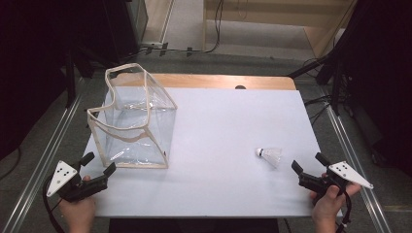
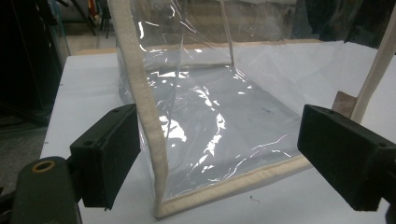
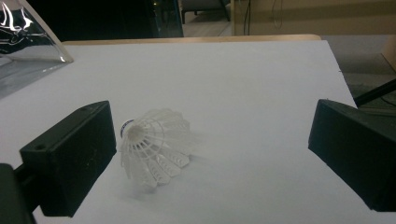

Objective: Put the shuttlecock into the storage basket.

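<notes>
Two grippers held wide apart, nothing gripped. Shuttlecock (image 1: pixel 270 156) lying on side, well right of clear bag (image 1: pixel 133 121). Right gripper (image 1: pixel 309 171) just beside shuttlecock, left gripper (image 1: pixel 99 164) at bag's near corner. Skirt best pinched lightly, probably; bag rim to be steadied.

Clear bag (image 1: pixel 136 124) – cream trim; white shuttlecock (image 1: pixel 270 156) – white table (image 1: pixel 218 145).
</notes>
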Demonstrator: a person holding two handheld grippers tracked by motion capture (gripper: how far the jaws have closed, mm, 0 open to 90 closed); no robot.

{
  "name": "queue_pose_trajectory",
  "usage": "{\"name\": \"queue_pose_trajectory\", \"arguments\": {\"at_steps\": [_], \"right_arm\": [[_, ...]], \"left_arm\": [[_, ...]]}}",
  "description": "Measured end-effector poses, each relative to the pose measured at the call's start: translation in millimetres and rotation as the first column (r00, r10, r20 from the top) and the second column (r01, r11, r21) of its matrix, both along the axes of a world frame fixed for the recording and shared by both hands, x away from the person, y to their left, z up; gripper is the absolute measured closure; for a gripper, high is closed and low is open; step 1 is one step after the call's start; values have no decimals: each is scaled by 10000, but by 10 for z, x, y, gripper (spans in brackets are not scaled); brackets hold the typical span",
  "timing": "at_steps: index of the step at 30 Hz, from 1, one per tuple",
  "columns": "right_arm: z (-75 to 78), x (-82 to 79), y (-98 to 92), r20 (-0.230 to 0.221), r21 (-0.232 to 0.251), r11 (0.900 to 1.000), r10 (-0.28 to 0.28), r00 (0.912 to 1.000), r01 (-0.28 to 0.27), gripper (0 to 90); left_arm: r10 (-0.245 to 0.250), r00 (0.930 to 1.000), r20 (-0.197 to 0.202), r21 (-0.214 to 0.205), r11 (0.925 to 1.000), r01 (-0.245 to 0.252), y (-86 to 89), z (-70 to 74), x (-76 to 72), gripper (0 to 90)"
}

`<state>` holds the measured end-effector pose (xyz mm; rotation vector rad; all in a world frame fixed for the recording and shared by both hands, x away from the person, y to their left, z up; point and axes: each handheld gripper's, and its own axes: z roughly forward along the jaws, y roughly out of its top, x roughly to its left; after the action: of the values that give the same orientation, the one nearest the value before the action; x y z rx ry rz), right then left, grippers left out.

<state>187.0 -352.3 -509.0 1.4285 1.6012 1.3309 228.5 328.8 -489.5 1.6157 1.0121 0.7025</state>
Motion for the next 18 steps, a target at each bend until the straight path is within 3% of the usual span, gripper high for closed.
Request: {"name": "queue_pose_trajectory", "arguments": {"at_steps": [8,18], "right_arm": [[27,-2,18,-18,122,9999,-48,10000,49,0],[128,-39,142,81,-215,9998,45,10000,-43,0]], "left_arm": [[-14,10000,10,-16,10000,14,0,0,-1,138],[-25,10000,-2,-33,10000,25,4,0,-2,138]]}}
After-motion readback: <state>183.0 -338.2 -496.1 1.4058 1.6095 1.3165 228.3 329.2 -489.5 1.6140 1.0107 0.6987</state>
